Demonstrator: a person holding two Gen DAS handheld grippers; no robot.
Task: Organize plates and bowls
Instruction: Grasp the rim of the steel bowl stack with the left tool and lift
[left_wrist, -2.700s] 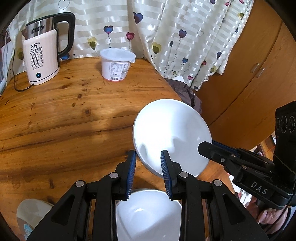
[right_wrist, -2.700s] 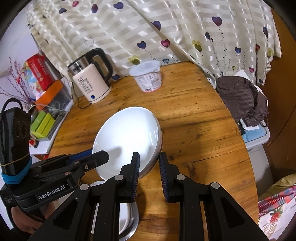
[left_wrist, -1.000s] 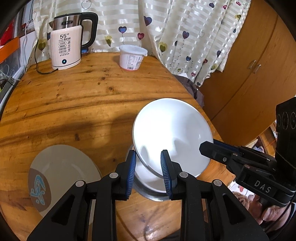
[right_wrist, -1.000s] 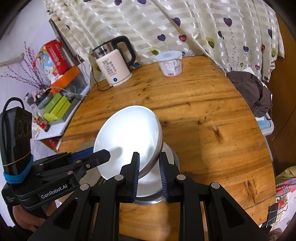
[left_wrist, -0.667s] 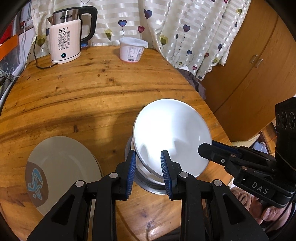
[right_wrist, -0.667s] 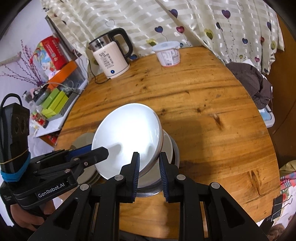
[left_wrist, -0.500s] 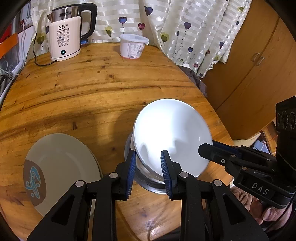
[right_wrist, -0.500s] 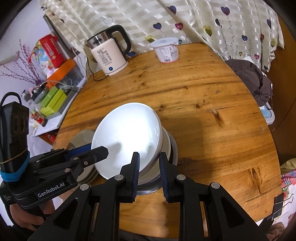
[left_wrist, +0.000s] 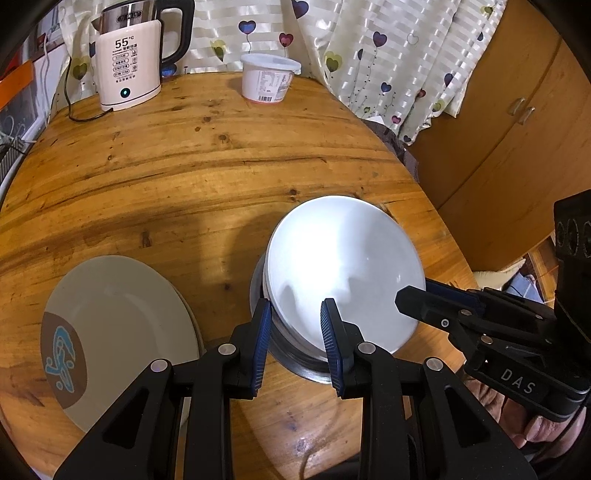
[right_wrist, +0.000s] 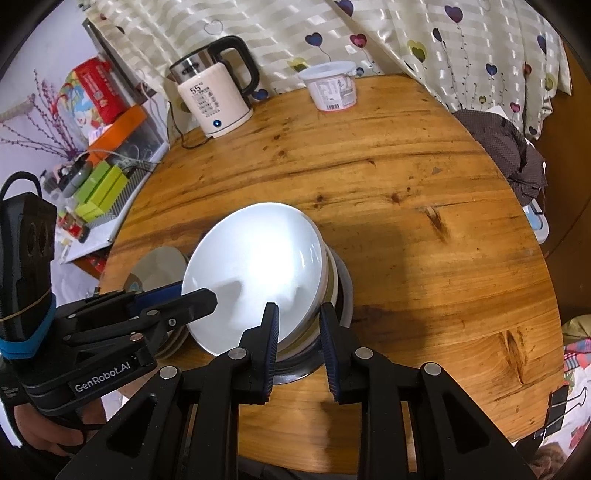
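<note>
Both grippers hold one white bowl (left_wrist: 343, 258) by opposite rims. It sits tilted in a stack of a pale bowl and a steel bowl (left_wrist: 295, 363) near the round wooden table's (left_wrist: 184, 166) front edge. My left gripper (left_wrist: 295, 332) is shut on the bowl's near-left rim, one pad inside and one outside. My right gripper (right_wrist: 299, 325) straddles the right rim of the white bowl (right_wrist: 255, 266); its jaws are opening, with the rim still between the pads. Each gripper also shows in the other's view: the right gripper (left_wrist: 410, 297) and the left gripper (right_wrist: 195, 293).
A stack of beige plates (left_wrist: 110, 332) with a blue mark on the top one lies left of the bowls. A kettle (left_wrist: 129, 66) and a lidded tub (left_wrist: 267, 81) stand at the table's far edge. A dark cloth (right_wrist: 517, 147) lies beyond the right edge, near wooden cupboards (left_wrist: 517, 129).
Both grippers have brought the white bowl over the steel bowl stack and lowered it into the top bowl. The right jaws stand slightly wider than half a second ago.
</note>
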